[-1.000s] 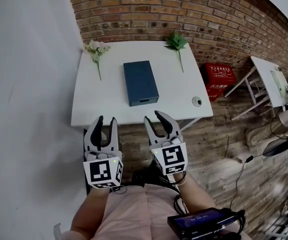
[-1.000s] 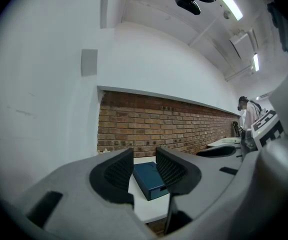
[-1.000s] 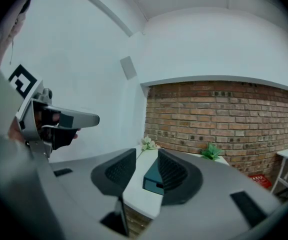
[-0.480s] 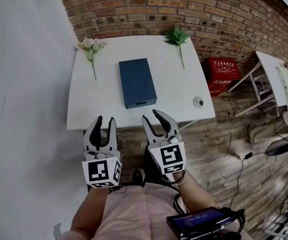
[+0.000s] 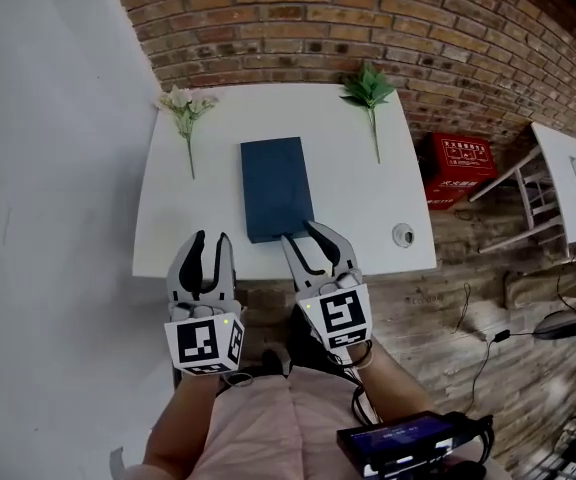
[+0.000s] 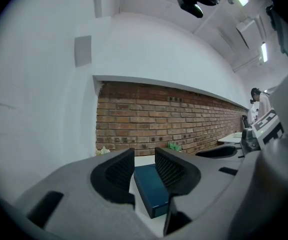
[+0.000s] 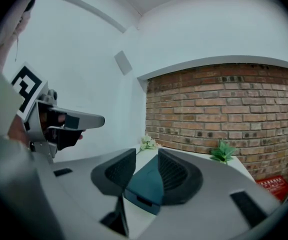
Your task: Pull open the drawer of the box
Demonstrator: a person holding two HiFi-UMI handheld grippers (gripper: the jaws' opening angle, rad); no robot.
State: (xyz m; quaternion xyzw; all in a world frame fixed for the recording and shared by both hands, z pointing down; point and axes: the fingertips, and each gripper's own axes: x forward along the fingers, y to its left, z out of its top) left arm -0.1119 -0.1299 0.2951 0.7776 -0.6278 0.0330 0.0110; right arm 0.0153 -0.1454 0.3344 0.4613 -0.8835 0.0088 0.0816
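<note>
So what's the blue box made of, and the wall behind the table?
The blue box looks like matte cardboard or plastic: flat dull faces, crisp edges, no shine. I can't tell which. The wall is rough red brick with pale mortar lines.

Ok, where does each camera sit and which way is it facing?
Head view: on the person's head, looking steeply down at the white table and blue box; shows the person's torso, left tool, right tool.
Left gripper view: on the left tool, looking along its closing, empty jaws toward the box; right tool at right edge.
Right gripper view: on the right tool, looking along its open, empty jaws at the box's near end; left tool at left.
Shared: all three show the box.
</note>
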